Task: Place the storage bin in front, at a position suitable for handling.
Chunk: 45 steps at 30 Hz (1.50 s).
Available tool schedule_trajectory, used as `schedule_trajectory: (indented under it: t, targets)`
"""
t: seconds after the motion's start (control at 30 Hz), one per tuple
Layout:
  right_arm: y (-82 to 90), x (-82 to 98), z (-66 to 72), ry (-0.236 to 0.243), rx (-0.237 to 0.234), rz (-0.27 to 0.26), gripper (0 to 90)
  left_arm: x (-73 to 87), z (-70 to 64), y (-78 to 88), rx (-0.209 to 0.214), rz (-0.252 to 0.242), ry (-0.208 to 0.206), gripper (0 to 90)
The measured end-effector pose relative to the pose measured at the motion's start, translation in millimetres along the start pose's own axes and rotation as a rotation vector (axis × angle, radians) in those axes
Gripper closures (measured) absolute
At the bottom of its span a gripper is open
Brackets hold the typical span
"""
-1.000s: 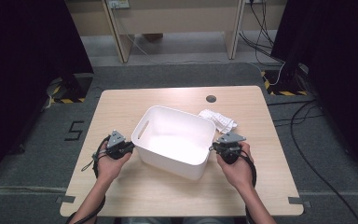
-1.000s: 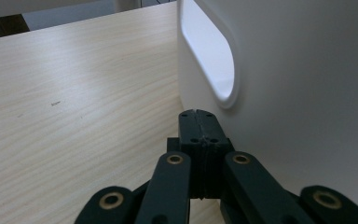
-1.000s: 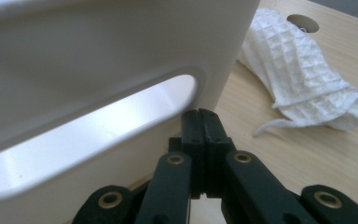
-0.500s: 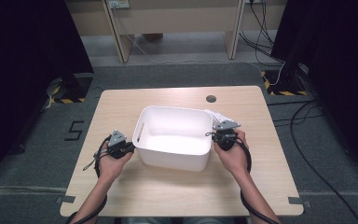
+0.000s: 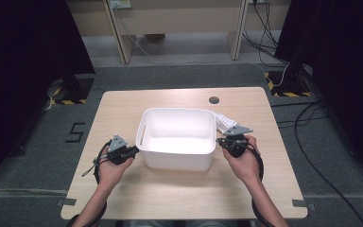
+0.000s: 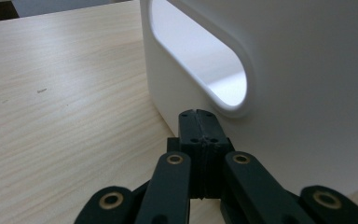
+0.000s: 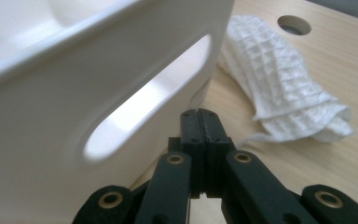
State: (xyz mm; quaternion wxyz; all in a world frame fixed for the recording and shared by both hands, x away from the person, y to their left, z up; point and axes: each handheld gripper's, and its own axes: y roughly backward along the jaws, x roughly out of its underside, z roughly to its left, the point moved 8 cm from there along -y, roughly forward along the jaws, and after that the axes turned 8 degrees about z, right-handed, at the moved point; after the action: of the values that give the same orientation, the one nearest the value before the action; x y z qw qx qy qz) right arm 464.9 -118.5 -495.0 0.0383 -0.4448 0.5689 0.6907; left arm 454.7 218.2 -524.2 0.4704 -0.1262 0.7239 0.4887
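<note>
I see a white bin [image 5: 177, 137] sitting mid-table [image 5: 123, 109], its inside bare and brightly lit, with an oval handle slot [image 6: 200, 60] cut into each end wall. A white waffle-weave cloth [image 7: 284, 84] lies crumpled on the wood just beside the bin's right end, outside it, near a round cable hole [image 5: 213, 100]. My left gripper [image 6: 199, 122] has its jaws pressed fully together on nothing, tips just below the left slot and very near the wall; I cannot tell whether they touch. My right gripper [image 7: 200, 121] is likewise clamped together and empty, tips low by the right slot [image 7: 144, 112], between bin and cloth.
</note>
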Motion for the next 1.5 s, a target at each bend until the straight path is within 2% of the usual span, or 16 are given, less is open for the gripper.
schedule_trajectory:
  t: [0.1,0.2,0.4,0.53,0.6,0.7,0.73,0.87,0.93,1.03,1.2,1.23,1.27,1.33,1.4,1.5]
  targets:
    - [0.5,2.2,9.7,0.009,-0.024,-0.008,90.0,3.4,-4.9,1.9,0.009,0.004,0.001,90.0]
    - [-2.0,0.9,11.0,0.016,-0.019,-0.012,90.0,5.9,-9.8,3.5,0.011,0.011,-0.013,89.9]
    - [-7.0,0.3,5.3,-0.003,-0.03,-0.012,90.0,8.4,-14.3,5.9,0.012,0.008,-0.016,89.9]
    - [-10.9,1.2,3.5,0.009,-0.035,0.007,89.8,9.7,-15.6,7.9,0.017,0.005,-0.009,89.8]
    - [-12.0,2.1,0.4,0.016,-0.042,0.016,85.0,9.5,-15.2,10.0,0.016,-0.011,-0.001,89.3]
    - [-9.1,-0.9,-15.8,-0.001,0.006,-0.001,75.2,9.7,-10.1,15.0,-0.019,-0.027,0.008,80.6]
    - [-8.1,-2.7,-26.8,0.002,0.041,-0.006,70.6,9.5,-8.6,16.1,-0.03,-0.035,0.014,74.9]
    - [-13.2,-7.5,-62.0,-0.007,0.112,0.011,56.0,12.2,-6.4,21.2,-0.047,-0.04,0.023,58.6]
    - [-20.6,-10.3,-77.8,0.003,0.142,0.026,49.3,14.8,-8.2,21.9,-0.046,-0.039,0.017,55.0]
    - [-34.6,-16.6,-94.0,0.011,0.149,0.032,42.1,18.4,-10.2,22.6,-0.052,-0.036,0.004,52.7]
    - [-66.0,-26.8,-106.2,0.065,0.125,0.065,31.9,24.6,-12.9,25.1,-0.046,-0.028,-0.008,50.9]
    - [-66.0,-26.8,-106.2,0.065,0.125,0.065,31.9,26.5,-13.3,25.7,-0.045,-0.028,-0.005,50.9]
    - [-77.1,-29.6,-108.1,0.074,0.109,0.078,29.9,28.4,-13.1,26.6,-0.047,-0.025,-0.003,50.7]
    - [-79.9,-29.8,-108.3,0.079,0.108,0.087,29.8,30.0,-12.8,27.5,-0.048,-0.025,0.001,50.6]
    - [-89.0,-31.0,-107.4,0.118,0.101,0.108,29.5,31.3,-12.3,28.9,-0.049,-0.027,0.006,50.5]
    - [-94.1,-30.1,-106.7,0.131,0.097,0.125,31.7,31.7,-12.3,29.5,-0.048,-0.028,0.007,50.5]
